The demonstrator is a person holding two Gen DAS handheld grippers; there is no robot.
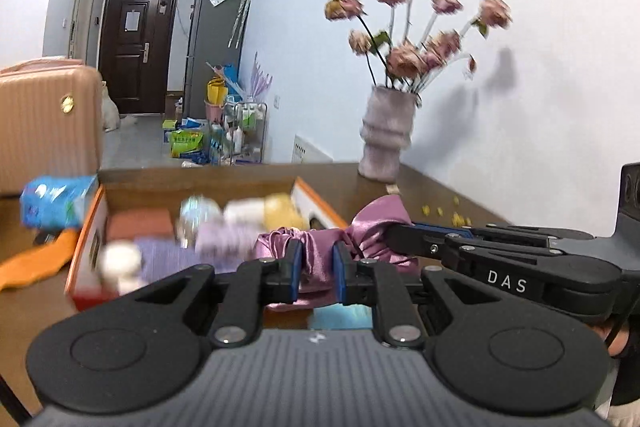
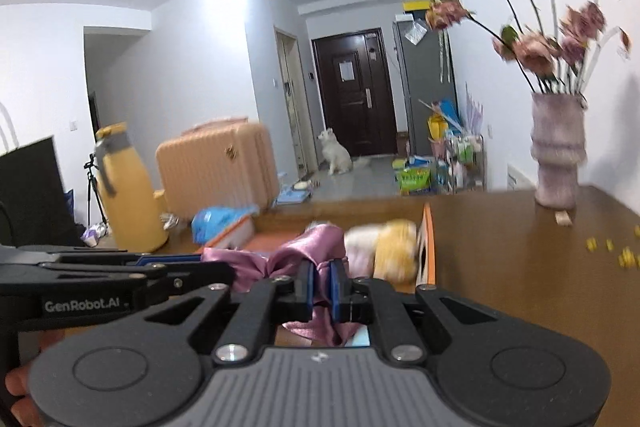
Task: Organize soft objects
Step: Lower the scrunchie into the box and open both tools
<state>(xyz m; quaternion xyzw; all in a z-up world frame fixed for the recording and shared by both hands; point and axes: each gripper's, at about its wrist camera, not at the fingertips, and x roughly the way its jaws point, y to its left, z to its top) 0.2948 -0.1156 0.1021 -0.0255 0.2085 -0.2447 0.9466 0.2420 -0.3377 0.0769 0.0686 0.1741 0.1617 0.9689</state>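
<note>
While held aloft: pink satin bow (image 1: 320, 247) stretched left-right, near side of box (image 1: 86, 239)
Left gripper (image 1: 316, 267): clenched on bow's left end
Right gripper (image 2: 322, 285): clenched on right end, equally near

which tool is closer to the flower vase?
Right. The right tool, shut on the pink satin scrunchie, sits on the vase side. The left tool grips the same scrunchie's other end, over the orange-rimmed box.
</note>
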